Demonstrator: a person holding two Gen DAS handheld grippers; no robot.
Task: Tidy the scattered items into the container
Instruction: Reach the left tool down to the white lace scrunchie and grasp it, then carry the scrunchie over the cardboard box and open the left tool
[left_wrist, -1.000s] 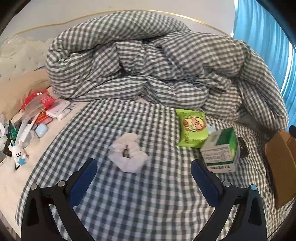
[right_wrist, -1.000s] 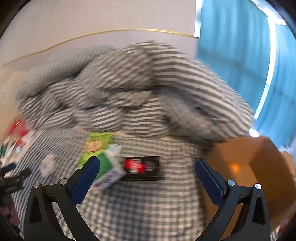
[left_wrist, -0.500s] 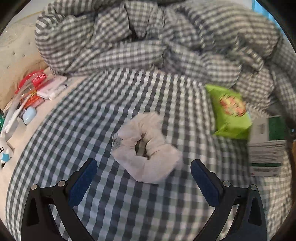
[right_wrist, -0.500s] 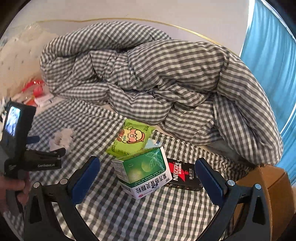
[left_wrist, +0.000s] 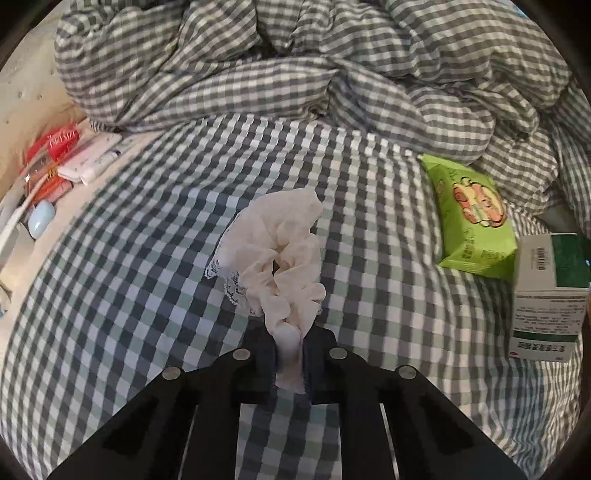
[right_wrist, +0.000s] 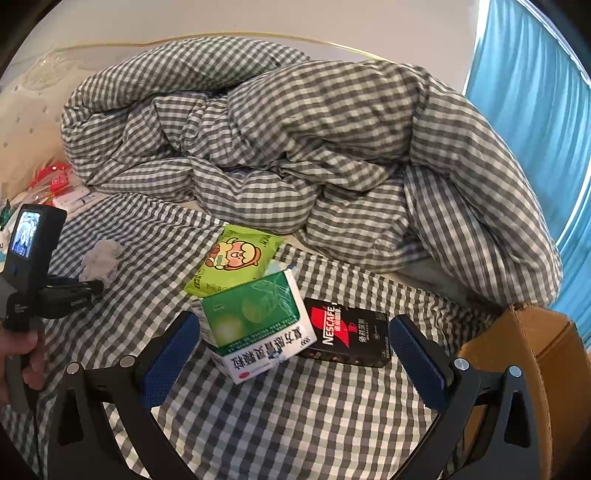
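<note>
White scrunchie is pinched at its near end by just-closed L gripper on checked sheet, while R gripper is held spread w/ green-white box between pads, untouched.

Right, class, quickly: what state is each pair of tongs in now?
Left tongs: just closed, shut on the white scrunchie.
Right tongs: open, holding nothing.

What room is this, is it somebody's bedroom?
Most likely a bedroom. The things lie on a bed with a checked sheet, a bunched-up checked duvet is heaped behind them, and a blue curtain hangs at the right.
</note>
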